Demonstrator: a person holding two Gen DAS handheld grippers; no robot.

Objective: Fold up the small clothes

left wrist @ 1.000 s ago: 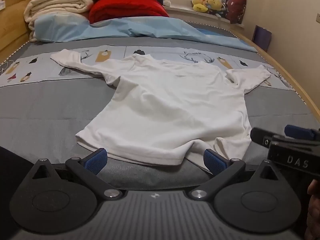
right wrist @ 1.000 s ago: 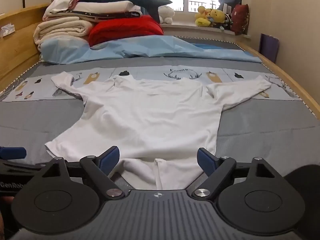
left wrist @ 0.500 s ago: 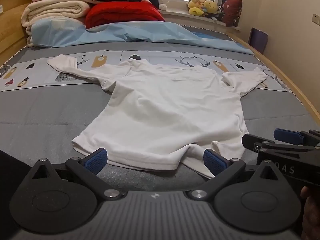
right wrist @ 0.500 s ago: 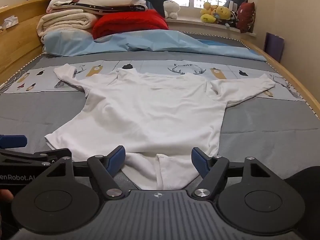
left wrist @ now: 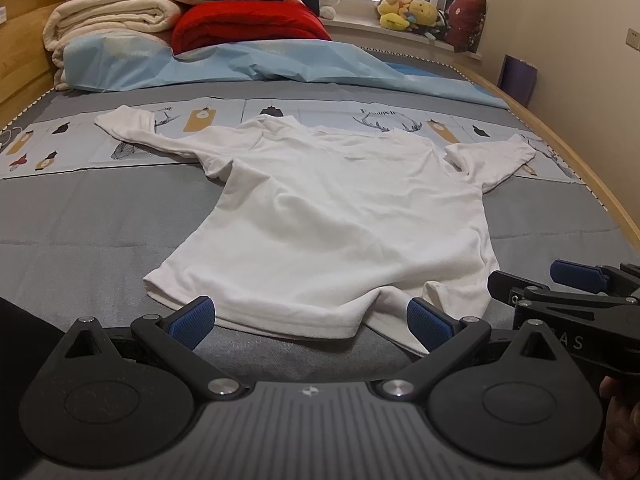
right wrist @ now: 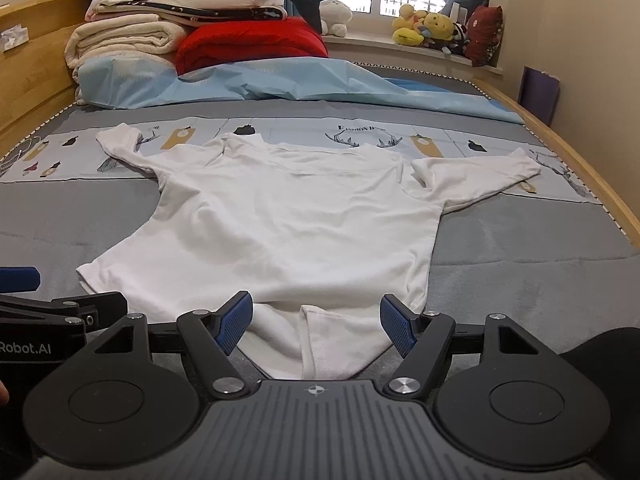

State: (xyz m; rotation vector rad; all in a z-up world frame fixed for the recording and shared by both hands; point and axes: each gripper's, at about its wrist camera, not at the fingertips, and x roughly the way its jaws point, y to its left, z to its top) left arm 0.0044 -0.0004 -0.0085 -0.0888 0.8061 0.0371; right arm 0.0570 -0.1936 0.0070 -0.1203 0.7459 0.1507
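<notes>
A small white long-sleeved shirt (left wrist: 340, 224) lies spread flat on the grey bed cover, collar far, hem near, sleeves out to both sides; it also shows in the right wrist view (right wrist: 288, 232). Its near right hem corner is folded under and rumpled. My left gripper (left wrist: 310, 322) is open and empty, just in front of the hem. My right gripper (right wrist: 316, 324) is open, its jaws standing either side of the rumpled hem corner without holding it. The right gripper (left wrist: 568, 280) also shows at the right edge of the left wrist view.
Folded blankets (right wrist: 120, 40), a red quilt (right wrist: 248, 42) and a light blue sheet (right wrist: 280, 80) pile up at the head of the bed. Plush toys (right wrist: 428, 26) sit on the windowsill. A wooden bed rail (right wrist: 592, 176) runs along the right.
Both grippers have drawn back slightly toward me and tilted up a little. The right gripper's jaws have narrowed somewhat. The shirt has not moved.
</notes>
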